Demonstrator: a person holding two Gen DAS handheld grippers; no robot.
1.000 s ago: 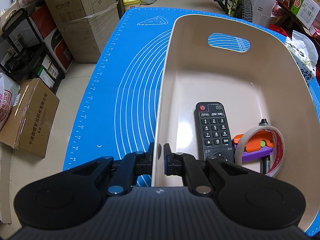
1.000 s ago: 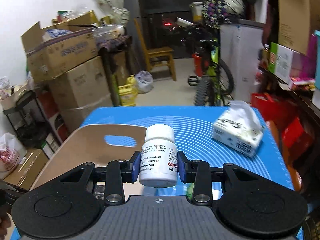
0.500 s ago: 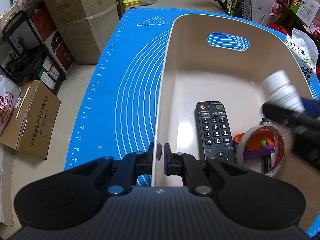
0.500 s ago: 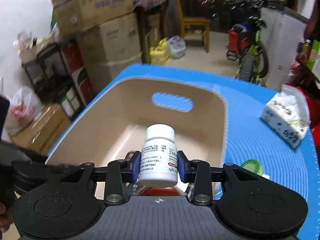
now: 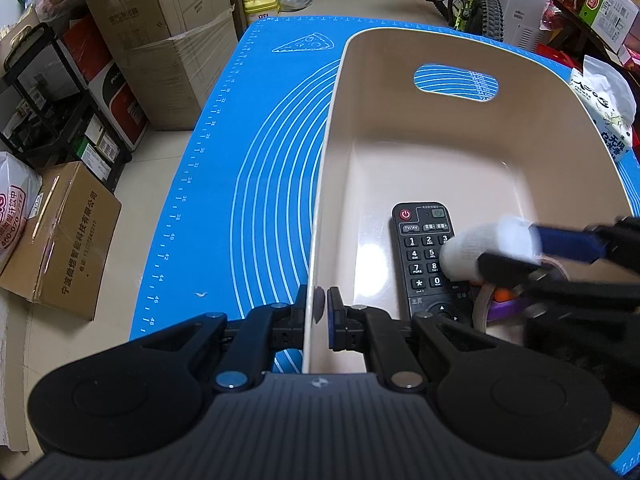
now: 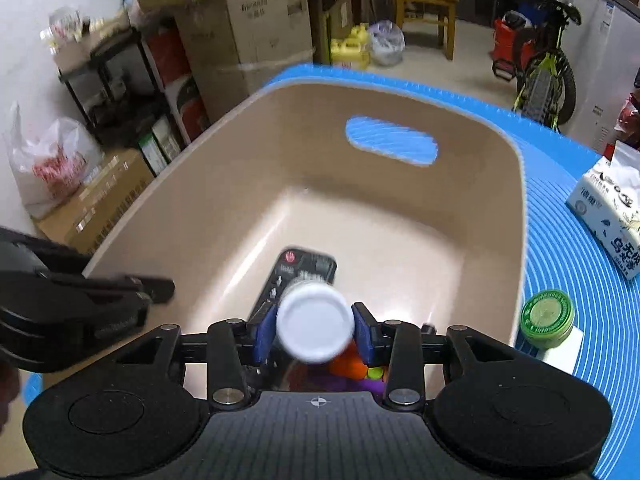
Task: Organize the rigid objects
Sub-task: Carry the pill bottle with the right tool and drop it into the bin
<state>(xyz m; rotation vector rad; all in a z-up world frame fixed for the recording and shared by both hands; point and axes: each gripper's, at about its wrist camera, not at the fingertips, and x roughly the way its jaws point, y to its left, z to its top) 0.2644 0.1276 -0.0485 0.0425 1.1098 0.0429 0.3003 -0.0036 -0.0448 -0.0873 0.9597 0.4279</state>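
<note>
The near wall of the beige bin (image 5: 320, 208) is pinched by the left gripper (image 5: 317, 306), one pad inside the rim & one outside, so the bin is steadied against the blue mat (image 5: 240, 160). If that pinch is loosened or tugged, the bin could be slid or tipped, since only a thin wall is held. Just beyond, the white pill bottle (image 6: 315, 326) is clamped between the blue pads of the right gripper (image 6: 315, 330), cap end toward the camera in the right wrist view, tilted hard over, w/ the bottle low inside the bin, above the black remote (image 5: 420, 256). It is judged that a drop from this tilt would land the bottle on the remote's keys or let it roll; a round body held by two flat pads can also be twisted out early. Beside the remote, the tape roll (image 5: 486, 304) & the orange/purple toy (image 6: 352, 364) are crowded at the near right corner, so the fingers could be snagged on them as the pads are spread. The far half of the bin floor is bare, approx the safer spot. Farther out on the mat, a green-lidded jar (image 6: 547, 318) & a tissue pack (image 6: 612, 220) are left outside; the jar sits near the bin's outer wall & could be knocked on the way out.
</note>
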